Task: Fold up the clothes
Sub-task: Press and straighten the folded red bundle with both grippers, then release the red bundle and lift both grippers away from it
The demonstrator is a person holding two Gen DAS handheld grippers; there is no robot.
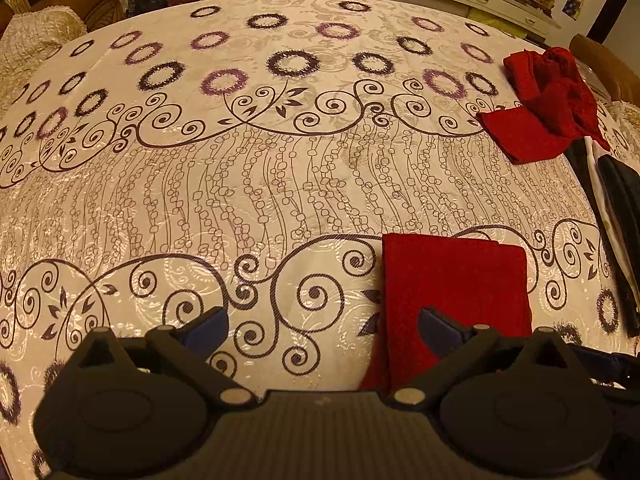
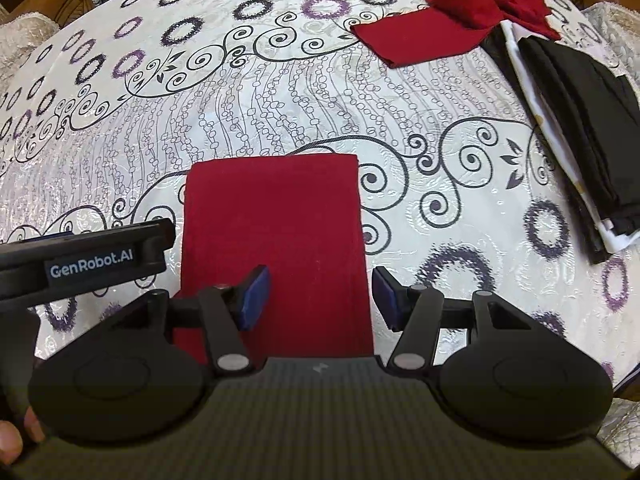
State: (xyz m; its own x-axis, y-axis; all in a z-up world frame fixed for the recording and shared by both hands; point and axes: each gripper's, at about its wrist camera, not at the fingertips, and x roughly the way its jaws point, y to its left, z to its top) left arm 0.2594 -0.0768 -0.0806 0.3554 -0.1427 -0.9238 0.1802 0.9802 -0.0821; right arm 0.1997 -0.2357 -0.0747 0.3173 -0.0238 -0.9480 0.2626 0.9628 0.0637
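Right wrist view: folded dark-red knit cloth rectangle (image 2: 276,240) flat on the patterned cream tablecloth with purple rings and black scrollwork (image 2: 280,92), near edge of the table, long side running away from the camera. Right gripper (image 2: 320,296) low over the near end of it, blue-padded fingers (image 2: 254,298) spread wide, nothing between them; left pad over the red cloth, right pad just past its right edge over tablecloth. Left gripper (image 2: 84,258) in at the left edge as a black body with white lettering, just beside the cloth's left edge; contact not determinable.

Left wrist view: same red rectangle (image 1: 456,288) lower right. Left gripper (image 1: 322,328) spread wide, empty; right finger (image 1: 436,330) over the cloth's left part, left finger over bare tablecloth (image 1: 280,180).

Further out, far right: crumpled heap of red garments (image 2: 472,4), unfolded, one flat red panel towards the centre. Beside it, nearer, stack of folded black and white garments (image 2: 576,136) at the table's right edge.
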